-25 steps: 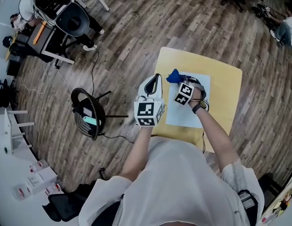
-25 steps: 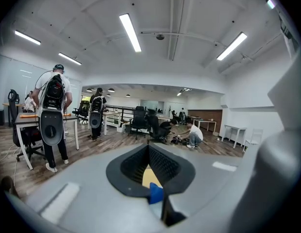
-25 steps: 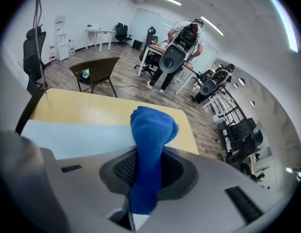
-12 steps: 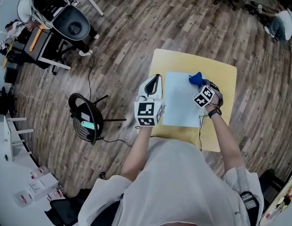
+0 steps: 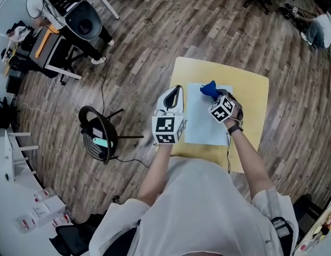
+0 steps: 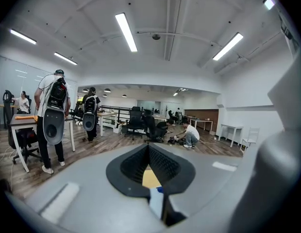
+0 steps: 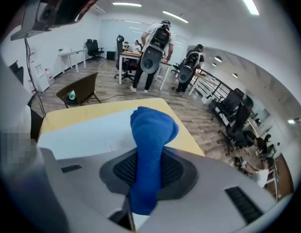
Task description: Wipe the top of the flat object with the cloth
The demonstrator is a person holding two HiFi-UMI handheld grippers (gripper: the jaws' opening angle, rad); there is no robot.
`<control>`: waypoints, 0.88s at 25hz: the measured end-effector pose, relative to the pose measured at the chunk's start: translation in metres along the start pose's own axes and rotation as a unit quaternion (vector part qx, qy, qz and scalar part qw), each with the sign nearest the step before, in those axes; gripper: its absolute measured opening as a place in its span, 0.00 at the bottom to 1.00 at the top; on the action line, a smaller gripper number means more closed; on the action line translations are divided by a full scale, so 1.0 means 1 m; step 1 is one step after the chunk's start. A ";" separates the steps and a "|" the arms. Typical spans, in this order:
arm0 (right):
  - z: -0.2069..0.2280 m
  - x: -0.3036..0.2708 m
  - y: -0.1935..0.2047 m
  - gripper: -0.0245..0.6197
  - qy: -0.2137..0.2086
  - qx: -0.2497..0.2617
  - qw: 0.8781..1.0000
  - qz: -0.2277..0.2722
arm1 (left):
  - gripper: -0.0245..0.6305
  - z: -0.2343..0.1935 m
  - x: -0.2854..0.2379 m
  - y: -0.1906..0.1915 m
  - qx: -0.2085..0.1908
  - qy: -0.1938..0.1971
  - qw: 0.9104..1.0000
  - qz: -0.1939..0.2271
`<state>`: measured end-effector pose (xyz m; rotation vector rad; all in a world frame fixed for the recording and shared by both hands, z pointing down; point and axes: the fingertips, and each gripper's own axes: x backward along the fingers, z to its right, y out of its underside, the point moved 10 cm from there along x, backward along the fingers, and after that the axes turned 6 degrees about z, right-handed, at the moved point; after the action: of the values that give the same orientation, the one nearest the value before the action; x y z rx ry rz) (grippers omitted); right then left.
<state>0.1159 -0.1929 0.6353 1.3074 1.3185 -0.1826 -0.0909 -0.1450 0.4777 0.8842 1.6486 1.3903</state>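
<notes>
A white flat sheet [image 5: 204,122] lies on the small yellow table [image 5: 251,105]. The blue cloth [image 5: 209,89] rests on the sheet's far edge, and my right gripper [image 5: 212,94] is shut on it. In the right gripper view the cloth [image 7: 151,130] sticks up between the black pads, with the sheet [image 7: 85,130] and the table [image 7: 92,109] beyond it. My left gripper [image 5: 178,89] hovers at the table's left edge, beside the sheet. Its jaws are shut with nothing gripped. The left gripper [image 6: 149,165] faces out into the room.
A round black stool [image 5: 99,129] stands on the wood floor left of the table, with a cable trailing from it. An office chair and desk [image 5: 80,20] are at the far left. People with backpacks [image 7: 155,50] stand by desks in the background.
My right gripper carried the cloth from the sheet's far left to its far right, then back toward the middle of the far edge. The left gripper stayed put.
</notes>
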 end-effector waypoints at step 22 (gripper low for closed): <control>-0.009 -0.020 0.022 0.16 -0.037 0.060 0.997 -0.028 | 0.04 -0.010 -0.003 -0.005 -0.001 -0.018 1.000 0.007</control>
<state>0.1201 -0.1888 0.6663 1.3514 1.2986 -0.3504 -0.0989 -0.1528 0.4741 0.9157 1.6176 1.3763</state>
